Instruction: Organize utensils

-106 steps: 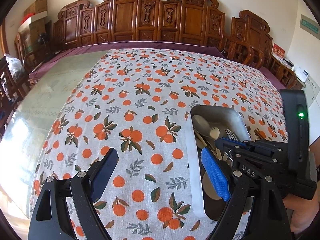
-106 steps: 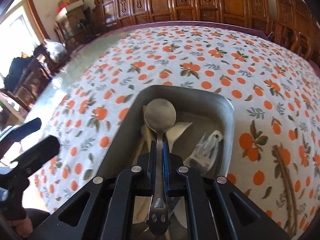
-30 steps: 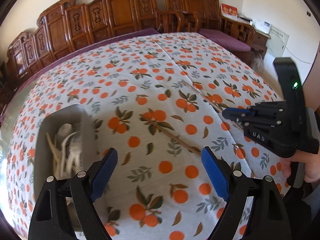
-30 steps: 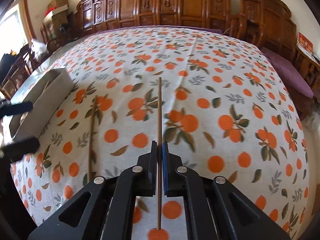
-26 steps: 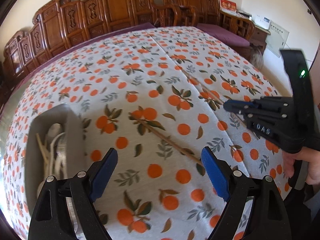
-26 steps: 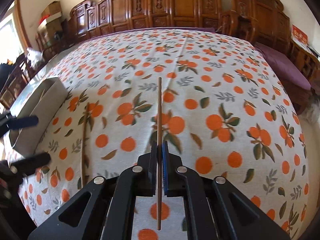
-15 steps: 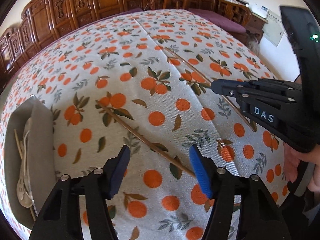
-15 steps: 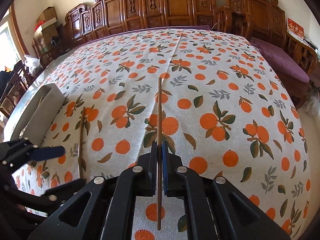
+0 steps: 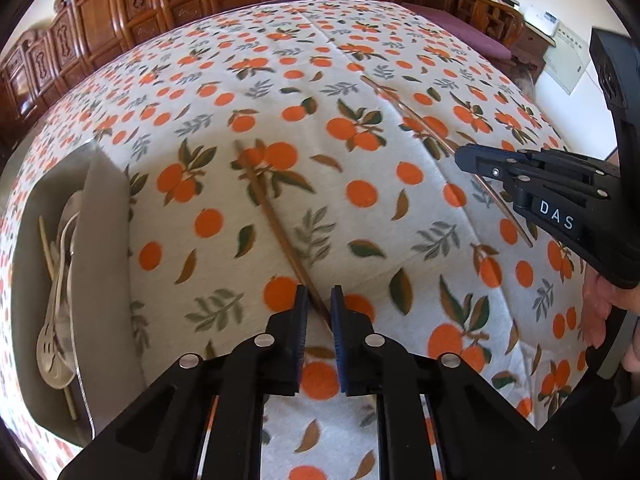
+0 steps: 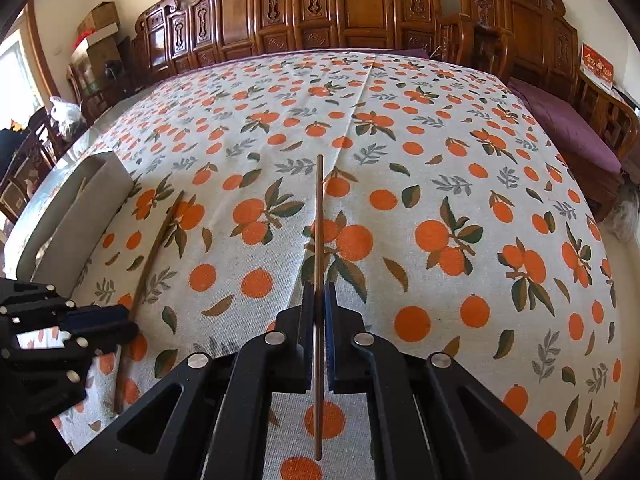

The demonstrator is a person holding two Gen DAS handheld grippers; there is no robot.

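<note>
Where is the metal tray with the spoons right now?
The metal tray sits at the left edge of the left wrist view, on the orange-print tablecloth, left of the loose chopstick.

place: home dining room | evidence: carved wooden chairs, orange-print tablecloth

Left gripper: fingers nearly shut round near end of a chopstick; contact can't be judged, stick's end hidden between the pads. Cloth ahead of it is motion-blurred. Tray to its left: cut by pic edge, contents too jumbled to sort. Right gripper: second chopstick partly hidden between its pads. Hand behind it only partly in view.
</note>
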